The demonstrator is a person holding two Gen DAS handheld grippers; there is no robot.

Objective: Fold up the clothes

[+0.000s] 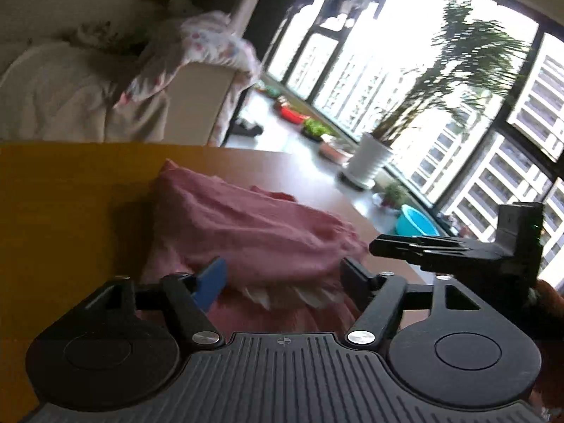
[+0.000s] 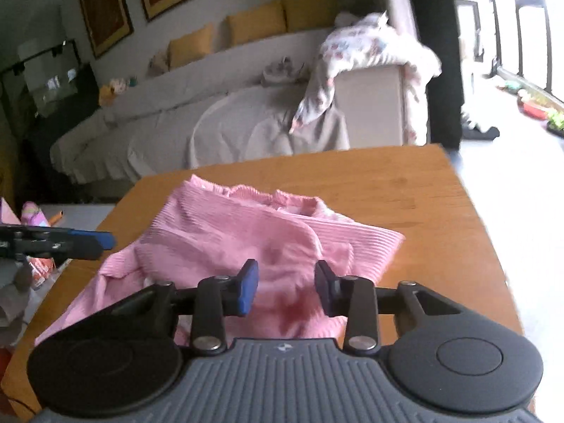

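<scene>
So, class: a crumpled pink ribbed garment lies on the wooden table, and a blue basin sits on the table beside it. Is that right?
Not quite. The blue basin sits on the floor by the window, beyond the wooden table, as the left wrist view shows. The crumpled pink ribbed garment does lie on the table.

Glaring daylight from the windows (image 1: 440,81) blows out the view outside, leaving the sofa (image 2: 211,123) dim, with motion blur and bowed fisheye edges.

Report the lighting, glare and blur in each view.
Left wrist view: windows blow out white, leaving the pink garment and table dim; background smeared by motion. Right wrist view: evenly lit garment, glare at the right edge, sofa soft, fisheye bending edges.
</scene>
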